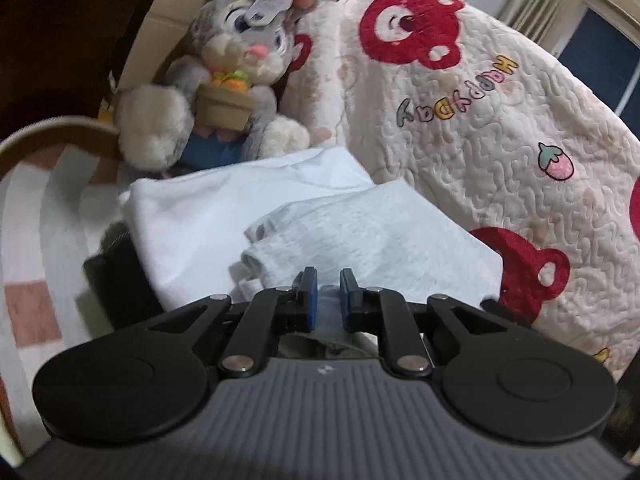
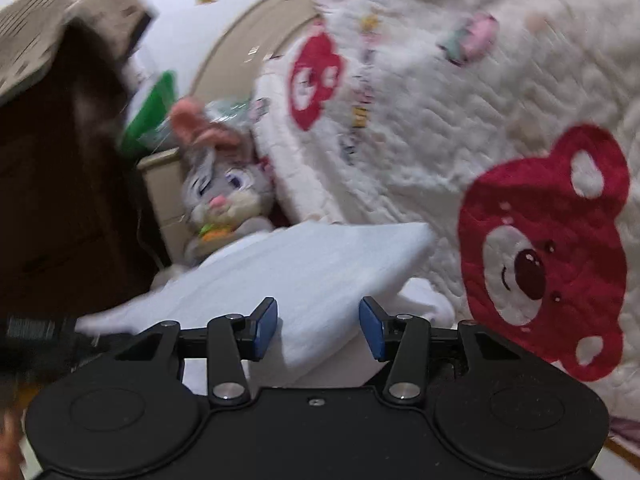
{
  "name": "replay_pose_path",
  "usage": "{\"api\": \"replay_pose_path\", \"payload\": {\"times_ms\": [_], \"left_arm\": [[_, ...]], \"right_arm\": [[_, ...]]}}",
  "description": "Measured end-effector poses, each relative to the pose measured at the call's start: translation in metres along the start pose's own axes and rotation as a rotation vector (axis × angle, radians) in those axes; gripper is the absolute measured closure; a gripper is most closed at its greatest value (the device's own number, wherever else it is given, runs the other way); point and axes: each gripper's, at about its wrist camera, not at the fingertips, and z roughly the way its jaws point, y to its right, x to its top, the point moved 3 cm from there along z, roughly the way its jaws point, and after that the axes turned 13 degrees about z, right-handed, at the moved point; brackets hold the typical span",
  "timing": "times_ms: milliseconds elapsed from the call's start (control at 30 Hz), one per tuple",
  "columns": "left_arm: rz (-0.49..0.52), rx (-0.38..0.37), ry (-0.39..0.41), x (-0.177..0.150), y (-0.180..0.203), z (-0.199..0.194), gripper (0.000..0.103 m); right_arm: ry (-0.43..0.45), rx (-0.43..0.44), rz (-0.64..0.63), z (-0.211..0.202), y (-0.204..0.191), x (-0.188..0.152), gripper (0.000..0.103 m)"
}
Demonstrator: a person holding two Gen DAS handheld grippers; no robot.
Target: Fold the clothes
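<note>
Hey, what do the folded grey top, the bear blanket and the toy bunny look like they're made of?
Folded grey top: soft knit, likely cotton jersey or fleece, matte; heathered speckle and limp folds suggest it.
Bear blanket: quilted plush fabric; wavy stitched lines and fuzzy red bear patches show.
Toy bunny: synthetic plush fur, fluffy on the paws.
</note>
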Motion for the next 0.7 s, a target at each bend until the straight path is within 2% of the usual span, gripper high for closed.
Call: {"api": "replay_pose_path", "payload": {"times_ms": [67, 167, 200, 233, 267, 300, 333, 400, 467, 533, 600, 667, 700], "left_arm": [[-0.024, -0.004, -0.014, 0.001, -0.001, -0.008, 0.086], [-0.011, 0.04, -0.044, -0.003, 0.002, -0.02, 0.075], [-0.006, 0.059, -0.057, -0.006, 0.003, -0.024, 0.058], [-0.001, 0.078, -0.069, -0.009, 0.004, -0.028, 0.051], [0.004, 0.097, -0.08, -0.013, 0.007, -0.033, 0.05], [0.013, 0.115, -0.095, -0.017, 0.011, -0.038, 0.045], [0.028, 0.135, -0.117, -0.021, 0.015, -0.042, 0.034], [0.072, 0.174, -0.166, -0.028, 0.024, -0.05, 0.03], [0.119, 0.209, -0.189, -0.032, 0.038, -0.059, 0.028], [0.167, 0.244, -0.2, -0.034, 0.054, -0.069, 0.019], [0.202, 0.281, -0.217, -0.037, 0.076, -0.079, 0.012], [0.25, 0.298, -0.244, -0.045, 0.101, -0.089, 0.011], [0.274, 0.294, -0.248, -0.05, 0.114, -0.095, 0.011]], "right_arm": [[-0.007, 0.016, 0.008, -0.015, -0.005, -0.012, 0.052], [-0.063, 0.062, 0.004, -0.036, -0.014, -0.031, 0.052], [-0.1, 0.083, -0.011, -0.042, -0.018, -0.038, 0.052], [-0.134, 0.108, -0.025, -0.049, -0.022, -0.045, 0.051], [-0.163, 0.143, -0.036, -0.058, -0.026, -0.05, 0.052], [-0.177, 0.171, -0.039, -0.068, -0.03, -0.055, 0.052], [-0.159, 0.186, -0.024, -0.082, -0.031, -0.057, 0.052], [-0.12, 0.207, 0.005, -0.11, -0.034, -0.061, 0.05], [-0.082, 0.168, 0.02, -0.134, -0.032, -0.062, 0.047], [-0.069, 0.121, 0.021, -0.153, -0.029, -0.064, 0.045], [-0.08, 0.078, 0.034, -0.168, -0.027, -0.066, 0.041], [-0.11, 0.063, 0.063, -0.184, -0.029, -0.068, 0.031], [-0.119, 0.066, 0.065, -0.192, -0.032, -0.07, 0.031]]}}
